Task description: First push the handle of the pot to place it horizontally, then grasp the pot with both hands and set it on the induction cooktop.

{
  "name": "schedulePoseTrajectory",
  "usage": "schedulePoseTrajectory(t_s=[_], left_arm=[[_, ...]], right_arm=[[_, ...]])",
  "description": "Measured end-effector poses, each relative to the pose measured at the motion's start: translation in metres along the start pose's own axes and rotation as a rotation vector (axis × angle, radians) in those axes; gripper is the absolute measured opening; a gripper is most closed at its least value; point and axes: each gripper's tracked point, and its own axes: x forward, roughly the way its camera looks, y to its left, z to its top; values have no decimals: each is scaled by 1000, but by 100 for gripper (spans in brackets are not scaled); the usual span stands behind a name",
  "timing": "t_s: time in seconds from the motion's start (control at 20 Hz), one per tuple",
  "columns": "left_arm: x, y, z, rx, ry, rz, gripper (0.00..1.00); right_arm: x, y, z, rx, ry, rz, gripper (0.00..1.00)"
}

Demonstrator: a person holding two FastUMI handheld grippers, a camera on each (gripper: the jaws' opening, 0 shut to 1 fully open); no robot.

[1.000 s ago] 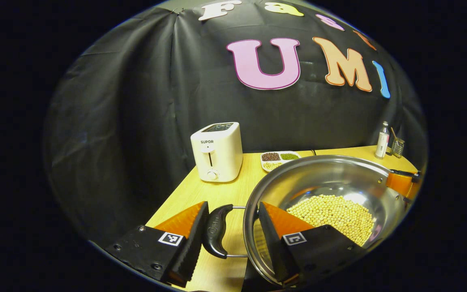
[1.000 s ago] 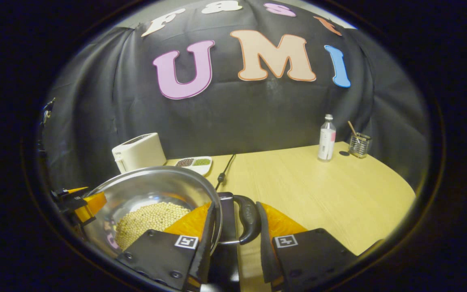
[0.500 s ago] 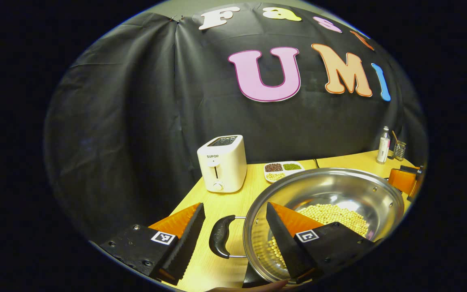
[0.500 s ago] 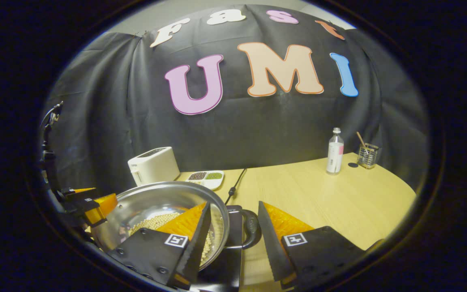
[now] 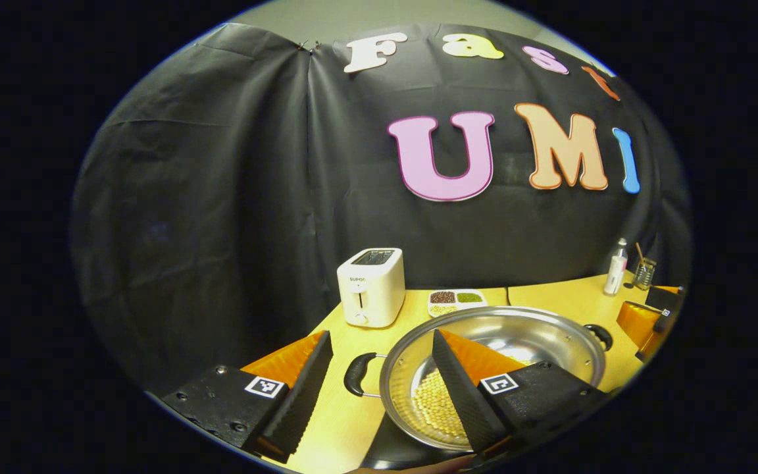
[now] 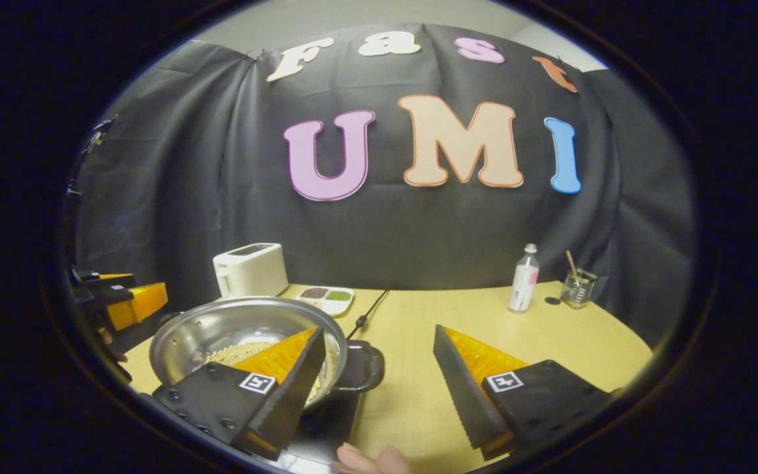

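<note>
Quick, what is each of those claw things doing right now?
Left gripper: open, holding nothing, above the pot.
Right gripper: open, holding nothing.

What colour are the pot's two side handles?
Black, against the silver pot; the handle shows best in the left gripper view.

Staged kitchen booth, not a real home. Black cloth wall [image 6: 418,230] backs a pale wood table [image 6: 484,322]. Far left: white toaster [image 6: 251,270], divided dish of beans [image 6: 326,294]. Far right: bottle [image 6: 524,288], glass cup [image 6: 576,288].
</note>
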Motion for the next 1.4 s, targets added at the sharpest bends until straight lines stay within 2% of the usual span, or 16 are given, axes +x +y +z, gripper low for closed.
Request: schedulePoseTrajectory(t_s=[0.15, 0.2, 0.25, 0.3, 0.4, 0.6, 0.85, 1.05, 1.25, 1.4], left_arm=[[-37, -25, 25, -35, -42, -18, 89], [-51, -35, 33, -46, -53, -24, 89], [-66, -42, 40, -61, -68, -31, 96], [-82, -52, 48, -76, -87, -45, 93], [-112, -78, 55, -94, -101, -82, 95], [-163, -118, 71, -66, -143, -123, 93], [-226, -152, 105, -43, -238, -149, 93], [-274, -161, 111, -43, -295, -184, 96], [-308, -150, 74, -100, -247, -220, 96], [-320, -108, 73, -109, -282, -143, 96]], right_arm=[[-25, -17, 19, 1, -27, 21, 97], [-36, -24, 25, 3, -37, 28, 98], [-47, -34, 32, 2, -51, 29, 99], [-59, -46, 40, 0, -71, 26, 99], [-83, -72, 54, 0, -109, 8, 98], [-139, -115, 76, 20, -164, 5, 98], [-208, -170, 108, 28, -236, -48, 100], [-264, -200, 129, 40, -289, -81, 98], [-310, -215, 119, -23, -314, -86, 96], [-334, -233, 105, -45, -306, -126, 98]])
